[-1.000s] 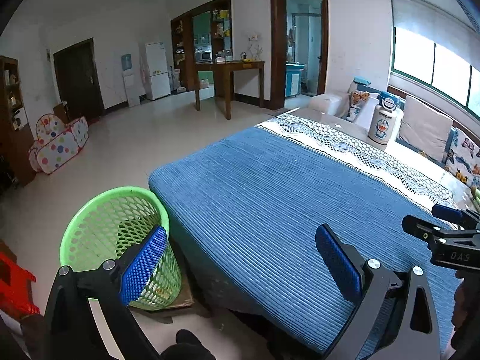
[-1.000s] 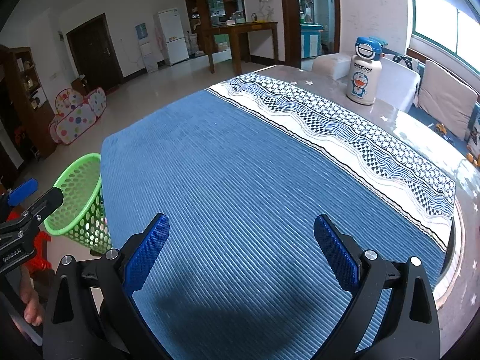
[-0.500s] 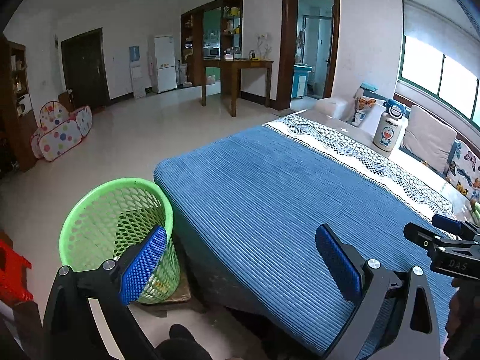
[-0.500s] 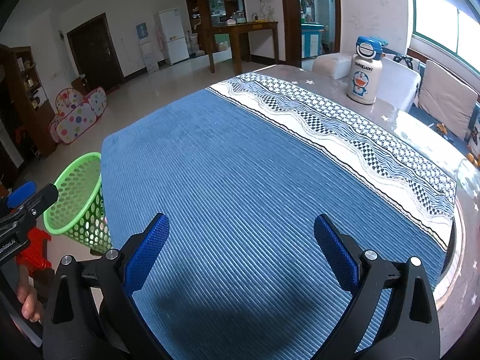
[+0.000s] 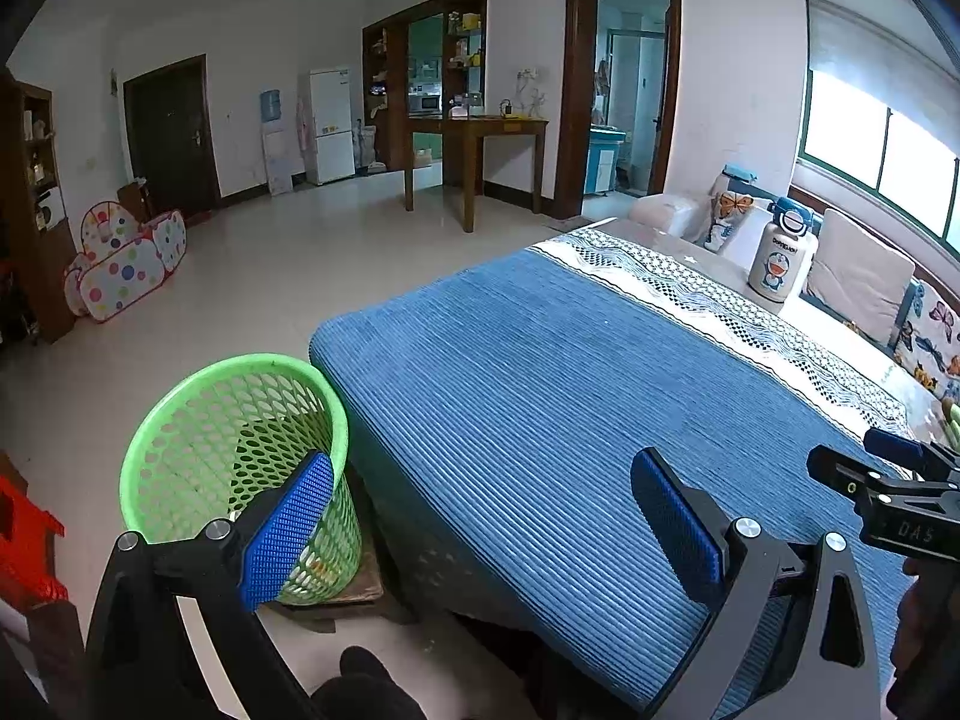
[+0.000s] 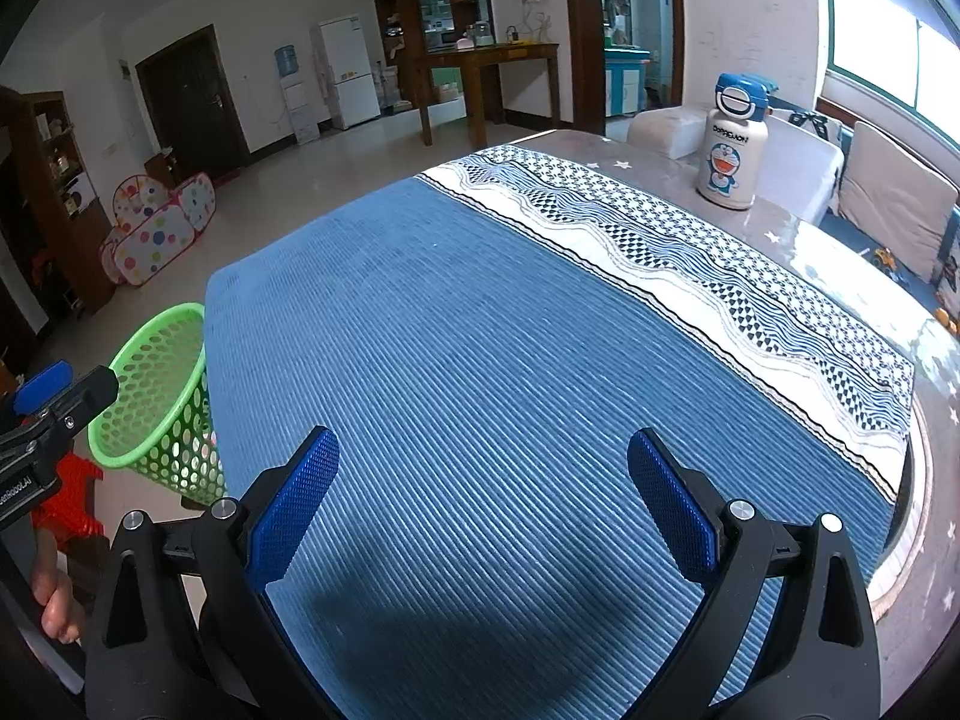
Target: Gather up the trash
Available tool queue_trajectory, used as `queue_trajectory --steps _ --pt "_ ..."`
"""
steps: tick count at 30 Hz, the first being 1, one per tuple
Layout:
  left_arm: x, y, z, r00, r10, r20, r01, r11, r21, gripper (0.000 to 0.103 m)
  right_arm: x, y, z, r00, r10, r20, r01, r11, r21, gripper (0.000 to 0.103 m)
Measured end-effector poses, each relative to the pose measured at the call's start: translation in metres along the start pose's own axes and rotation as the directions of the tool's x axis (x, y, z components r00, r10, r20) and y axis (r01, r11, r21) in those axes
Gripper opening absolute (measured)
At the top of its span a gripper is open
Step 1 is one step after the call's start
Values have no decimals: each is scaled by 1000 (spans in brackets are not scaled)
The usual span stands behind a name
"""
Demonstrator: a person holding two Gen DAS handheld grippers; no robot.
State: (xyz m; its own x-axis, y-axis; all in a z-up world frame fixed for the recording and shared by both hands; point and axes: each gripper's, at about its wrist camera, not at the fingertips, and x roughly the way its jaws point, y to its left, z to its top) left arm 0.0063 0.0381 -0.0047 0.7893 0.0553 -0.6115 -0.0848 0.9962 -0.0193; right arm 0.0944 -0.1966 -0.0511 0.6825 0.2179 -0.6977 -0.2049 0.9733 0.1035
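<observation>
A green mesh waste basket [image 5: 234, 456] stands on the floor against the near left corner of a table covered by a blue ribbed cloth [image 5: 540, 396]; it also shows at the left of the right wrist view as the basket [image 6: 156, 402]. Something small lies at the basket's bottom, too dim to identify. My left gripper [image 5: 480, 516] is open, its left finger over the basket and its right finger over the cloth edge. My right gripper [image 6: 480, 504] is open above the blue cloth [image 6: 480, 330] with nothing between its fingers. No trash shows on the cloth.
A white cartoon flask [image 6: 732, 144] stands at the table's far side. Cushions [image 5: 858, 276] line a bench under the window. A red plastic stool [image 5: 24, 546] sits left of the basket. A polka-dot play tent [image 5: 126, 264] and a wooden desk [image 5: 480, 138] stand across the tiled floor.
The left wrist view has tilted and shifted slightly, so the basket sits a little more to the right and the room appears more level. The right gripper has barely moved.
</observation>
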Motion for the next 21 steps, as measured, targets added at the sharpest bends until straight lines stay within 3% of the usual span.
queue_trajectory --steps 21 --pt "0 0 0 1000 2 1 -2 1000 0 96 -1 -1 2 1000 -1 3 1 1000 -1 96"
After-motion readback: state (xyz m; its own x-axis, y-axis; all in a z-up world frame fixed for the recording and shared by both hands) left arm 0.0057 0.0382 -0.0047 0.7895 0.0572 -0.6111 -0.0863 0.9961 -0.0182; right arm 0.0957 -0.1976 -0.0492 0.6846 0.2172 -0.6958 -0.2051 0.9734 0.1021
